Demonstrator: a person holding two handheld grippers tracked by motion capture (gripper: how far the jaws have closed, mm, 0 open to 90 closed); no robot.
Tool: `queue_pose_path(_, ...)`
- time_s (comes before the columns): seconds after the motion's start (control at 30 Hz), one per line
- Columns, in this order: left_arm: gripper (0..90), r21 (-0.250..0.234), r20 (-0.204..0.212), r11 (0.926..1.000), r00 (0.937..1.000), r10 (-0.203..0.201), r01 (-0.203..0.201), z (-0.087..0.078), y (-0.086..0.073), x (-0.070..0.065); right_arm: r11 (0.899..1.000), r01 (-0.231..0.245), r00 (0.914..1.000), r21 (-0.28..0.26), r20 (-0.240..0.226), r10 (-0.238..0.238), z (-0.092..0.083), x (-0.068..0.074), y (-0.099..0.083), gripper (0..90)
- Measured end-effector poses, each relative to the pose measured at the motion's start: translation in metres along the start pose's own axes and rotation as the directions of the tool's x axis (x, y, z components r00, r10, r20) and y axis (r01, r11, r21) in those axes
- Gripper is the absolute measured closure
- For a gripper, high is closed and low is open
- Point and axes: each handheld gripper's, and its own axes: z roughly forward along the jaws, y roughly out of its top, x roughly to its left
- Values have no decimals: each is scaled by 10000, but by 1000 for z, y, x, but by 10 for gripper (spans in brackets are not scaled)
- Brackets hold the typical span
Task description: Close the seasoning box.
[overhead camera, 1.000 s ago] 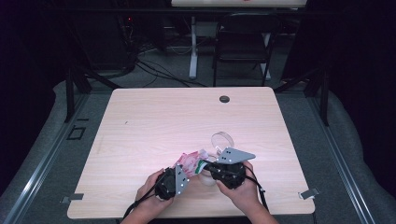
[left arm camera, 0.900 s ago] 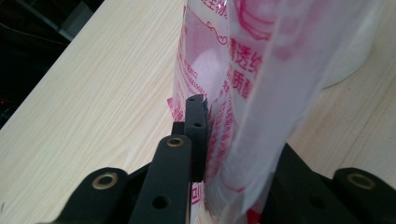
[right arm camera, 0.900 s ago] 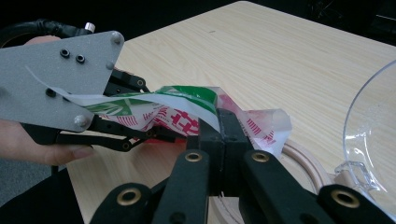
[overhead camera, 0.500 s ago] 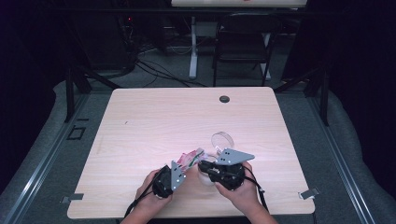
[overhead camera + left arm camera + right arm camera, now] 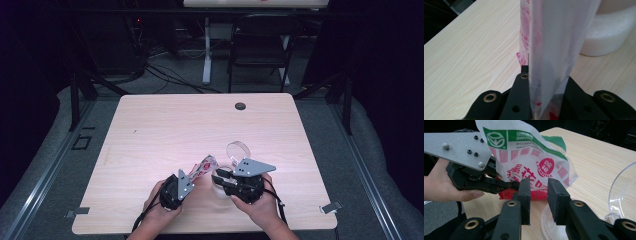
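Left gripper (image 5: 192, 176) pinching a thin glossy plastic packet (image 5: 529, 162), green "GreenFood" band, red characters, right gripper (image 5: 538, 192) just opening, jaws spread empty before the packet, above a clear round plastic container (image 5: 624, 192).

A pale wood-grain counter (image 5: 160, 130) carries a round black plug (image 5: 240, 106) near its twelve o'clock edge and a clear round container (image 5: 220, 180) toward five o'clock, its lid (image 5: 238, 149) just beside

One packet (image 5: 204, 167), one clear lid (image 5: 238, 150), two claws.
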Motion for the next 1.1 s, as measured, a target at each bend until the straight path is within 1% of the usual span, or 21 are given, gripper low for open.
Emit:
queue_pose_path(0.07,899,-75,9,9998,9999,-158,158,0,-1,2,10000,-23,10000,-62,-14,23,-1,-1,0,725)
queue_pose_path(0.13,899,-73,109,9996,9996,-267,268,0,-1,5,9999,-49,10000,-98,49,49,-2,-1,1,719)
queue_pose_path(0.23,900,-100,224,9981,9979,-610,612,-1,-2,9,9997,-146,9999,-173,64,147,-3,-3,1,713)
queue_pose_path(0.27,900,-92,201,9982,9981,-583,585,-1,-3,10,9997,-146,9999,-172,72,148,-4,-4,1,712)
queue_pose_path(0.37,900,-109,215,9973,9972,-723,725,-1,-4,13,9997,-173,9998,-180,105,175,-4,-4,1,712)
queue_pose_path(0.4,900,-115,250,9964,9962,-840,843,-2,-4,13,9997,-172,9998,-180,94,174,-4,-4,1,712)
queue_pose_path(0.53,899,-136,309,9943,9939,-1055,1060,-2,-6,17,9996,-191,9997,-212,152,194,-4,-5,1,712)
queue_pose_path(0.7,900,-148,271,9935,9933,-1126,1130,-3,-7,20,9996,-195,9996,-198,186,199,-5,-6,1,712)
queue_pose_path(0.83,900,-121,215,9916,9915,-1283,1285,-6,-8,26,9993,-274,9993,-262,243,280,-7,-8,1,711)
queue_pose_path(0.87,900,-156,236,9898,9897,-1415,1419,-6,-8,28,9988,-339,9992,-339,213,346,-7,-8,1,711)
queue_pose_path(0.97,900,-139,291,9871,9868,-1593,1597,-9,-9,37,9986,-397,9990,-359,212,405,-8,-10,1,711)
queue_pose_path(1.0,900,-223,271,9846,9845,-1731,1737,-10,-9,39,9985,-411,9988,-354,257,420,-9,-10,1,711)
queue_pose_path(1.03,900,-219,242,9840,9841,-1762,1768,-11,-9,42,9985,-402,9988,-363,266,412,-9,-10,1,711)
queue_pose_path(1.07,900,-314,152,9815,9819,-1886,1890,-12,-9,44,9984,-419,9987,-371,259,428,-9,-11,1,712)
queue_pose_path(1.1,900,-361,70,9805,9811,-1932,1933,-15,-9,46,9982,-435,9986,-406,271,446,-9,-11,1,711)
